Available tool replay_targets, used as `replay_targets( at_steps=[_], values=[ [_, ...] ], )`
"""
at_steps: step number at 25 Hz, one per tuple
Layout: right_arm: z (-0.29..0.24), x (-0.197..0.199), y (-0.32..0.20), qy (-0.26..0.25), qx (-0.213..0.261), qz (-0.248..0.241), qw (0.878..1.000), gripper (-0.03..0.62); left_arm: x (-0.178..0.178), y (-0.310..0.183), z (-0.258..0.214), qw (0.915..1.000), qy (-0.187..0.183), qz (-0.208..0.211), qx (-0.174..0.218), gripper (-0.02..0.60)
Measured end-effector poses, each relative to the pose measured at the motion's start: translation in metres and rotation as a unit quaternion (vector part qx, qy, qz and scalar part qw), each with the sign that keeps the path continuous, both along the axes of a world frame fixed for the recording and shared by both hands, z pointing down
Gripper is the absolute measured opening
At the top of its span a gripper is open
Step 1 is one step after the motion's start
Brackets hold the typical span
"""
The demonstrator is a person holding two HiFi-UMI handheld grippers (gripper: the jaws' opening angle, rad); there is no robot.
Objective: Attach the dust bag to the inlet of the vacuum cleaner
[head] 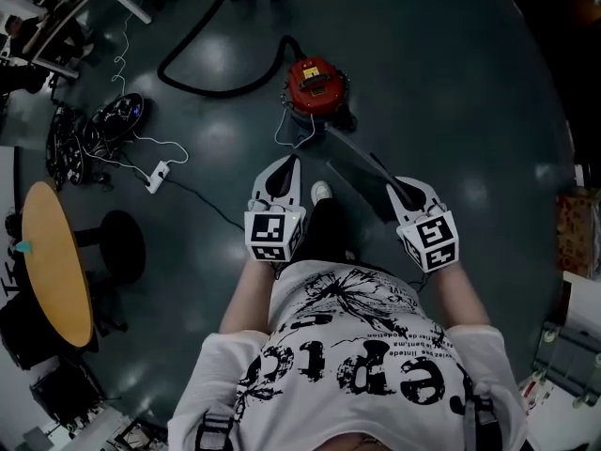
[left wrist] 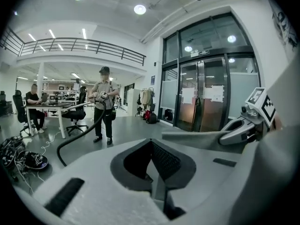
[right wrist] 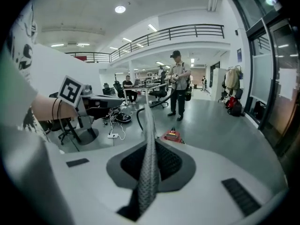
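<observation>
The red vacuum cleaner [head: 315, 83] stands on the dark floor ahead of me, with its black hose [head: 211, 73] curling off to the left; it also shows small in the right gripper view [right wrist: 172, 135]. My right gripper [head: 394, 188] is shut on the grey dust bag [head: 362, 163], which stretches from its jaws towards the vacuum. Seen edge-on, the bag [right wrist: 148, 125] rises as a mesh strip from the closed jaws of the right gripper [right wrist: 149, 144]. My left gripper [head: 293, 161] is shut with nothing in it, level with the right one. In the left gripper view [left wrist: 151, 142] the bag [left wrist: 197, 137] passes on the right.
A round wooden table [head: 56, 261] and a black stool [head: 122, 247] stand at the left. A white power strip [head: 158, 175] and a tangle of cables [head: 103, 120] lie left of the vacuum. A standing person [right wrist: 177, 86] holds the hose farther off.
</observation>
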State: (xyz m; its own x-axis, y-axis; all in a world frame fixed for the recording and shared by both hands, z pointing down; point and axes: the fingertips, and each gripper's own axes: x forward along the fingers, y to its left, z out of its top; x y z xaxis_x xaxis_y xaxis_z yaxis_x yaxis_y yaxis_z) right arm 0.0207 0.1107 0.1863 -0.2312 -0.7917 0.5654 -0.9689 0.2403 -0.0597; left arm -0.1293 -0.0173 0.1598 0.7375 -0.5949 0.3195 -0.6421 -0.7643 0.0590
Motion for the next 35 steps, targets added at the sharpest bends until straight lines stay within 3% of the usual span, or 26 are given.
replay_targets(
  at_steps=[5, 9, 13, 18, 24, 35],
  values=[
    [0.005, 0.025, -0.062, -0.009, -0.001, -0.064, 0.998, 0.025, 0.042, -0.083, -0.009, 0.9997, -0.001, 0.022, 0.01, 0.003],
    [0.02, 0.043, -0.101, -0.014, -0.008, -0.093, 0.996, 0.025, 0.061, -0.125, 0.004, 0.9995, -0.023, 0.019, 0.005, 0.003],
    [0.036, 0.054, -0.13, -0.012, -0.017, -0.138, 0.99, 0.025, 0.076, -0.145, 0.024, 0.9996, -0.02, -0.007, -0.019, 0.003],
    [0.078, 0.057, -0.149, -0.01, -0.02, -0.197, 0.98, 0.025, 0.085, -0.146, 0.062, 0.9992, -0.02, -0.035, -0.007, 0.003],
    [0.176, 0.069, -0.177, 0.005, -0.019, -0.268, 0.963, 0.025, 0.107, -0.167, 0.151, 0.9972, 0.003, -0.074, 0.01, 0.003],
    [0.388, 0.077, -0.208, 0.031, 0.025, -0.372, 0.928, 0.025, 0.123, -0.205, 0.355, 0.9961, 0.0, -0.046, 0.075, 0.003]
  ],
)
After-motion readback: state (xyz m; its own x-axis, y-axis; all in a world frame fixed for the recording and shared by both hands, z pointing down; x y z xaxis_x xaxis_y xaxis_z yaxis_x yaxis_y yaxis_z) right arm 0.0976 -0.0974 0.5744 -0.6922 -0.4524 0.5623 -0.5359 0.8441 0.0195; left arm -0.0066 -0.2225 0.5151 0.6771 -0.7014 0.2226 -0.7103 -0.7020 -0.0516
